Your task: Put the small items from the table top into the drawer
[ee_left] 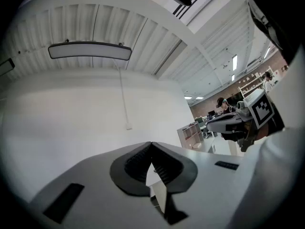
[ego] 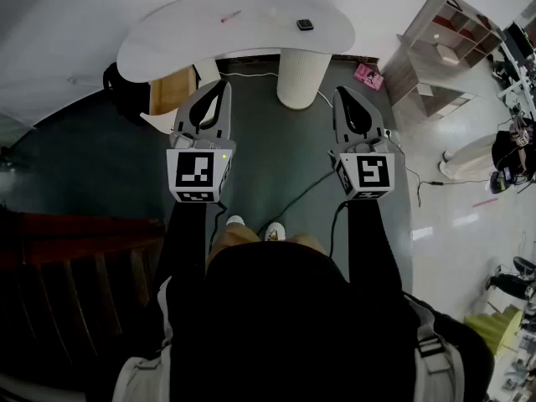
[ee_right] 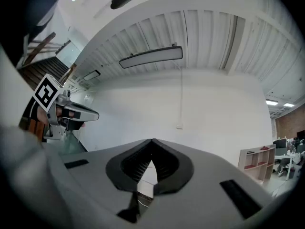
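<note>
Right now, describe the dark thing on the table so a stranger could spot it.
Find the curved white table on its ribbed white pedestal. Near its right end lies a small dark object. It alone is black; the pink stick and small white item lie further left.

pink pen (ego: 230,16) left | small white item (ego: 272,12) middle | flat black item (ego: 305,25) right | all on white tabletop (ego: 167,40)

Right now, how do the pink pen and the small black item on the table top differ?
The pink pen is long and thin; the black item is short and blocky. The pink pen shows bright against the white table, the black item dark. The pink pen lies to the left, the black item to the right. Both lie loose on the table top.
</note>
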`<state>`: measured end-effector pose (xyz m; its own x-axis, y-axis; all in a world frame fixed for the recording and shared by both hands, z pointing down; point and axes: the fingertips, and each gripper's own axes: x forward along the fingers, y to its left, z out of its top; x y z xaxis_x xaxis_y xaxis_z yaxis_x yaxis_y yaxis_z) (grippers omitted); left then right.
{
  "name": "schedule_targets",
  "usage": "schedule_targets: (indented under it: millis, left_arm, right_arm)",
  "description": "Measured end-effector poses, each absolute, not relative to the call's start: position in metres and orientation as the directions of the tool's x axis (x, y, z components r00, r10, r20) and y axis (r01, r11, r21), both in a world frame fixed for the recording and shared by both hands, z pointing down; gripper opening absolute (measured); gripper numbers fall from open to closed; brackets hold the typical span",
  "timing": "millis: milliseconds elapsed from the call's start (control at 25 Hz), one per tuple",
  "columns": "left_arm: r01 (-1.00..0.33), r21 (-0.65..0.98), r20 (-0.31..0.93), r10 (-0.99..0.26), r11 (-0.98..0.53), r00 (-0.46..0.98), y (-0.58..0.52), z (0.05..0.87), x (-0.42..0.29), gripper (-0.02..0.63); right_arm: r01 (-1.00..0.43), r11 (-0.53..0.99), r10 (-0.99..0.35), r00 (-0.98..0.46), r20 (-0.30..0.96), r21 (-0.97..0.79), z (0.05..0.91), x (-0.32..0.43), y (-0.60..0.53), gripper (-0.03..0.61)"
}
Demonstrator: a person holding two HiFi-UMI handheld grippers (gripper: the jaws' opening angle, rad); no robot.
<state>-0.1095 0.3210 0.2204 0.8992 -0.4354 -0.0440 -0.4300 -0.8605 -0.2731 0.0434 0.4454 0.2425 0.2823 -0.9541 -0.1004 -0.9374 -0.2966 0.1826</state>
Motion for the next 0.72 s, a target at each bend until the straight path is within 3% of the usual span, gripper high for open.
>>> schedule_targets:
  millis: [720]
  left_arm:
    - [-0.452,-0.266,-0.064,-0.452,-0.851,0.89,0.315,0.215,-0.112,0.015]
  right_arm:
    - [-0.946,-0.305,-0.949,0.291,-0.121,0.115,0.25,0.051,0.454,0.026]
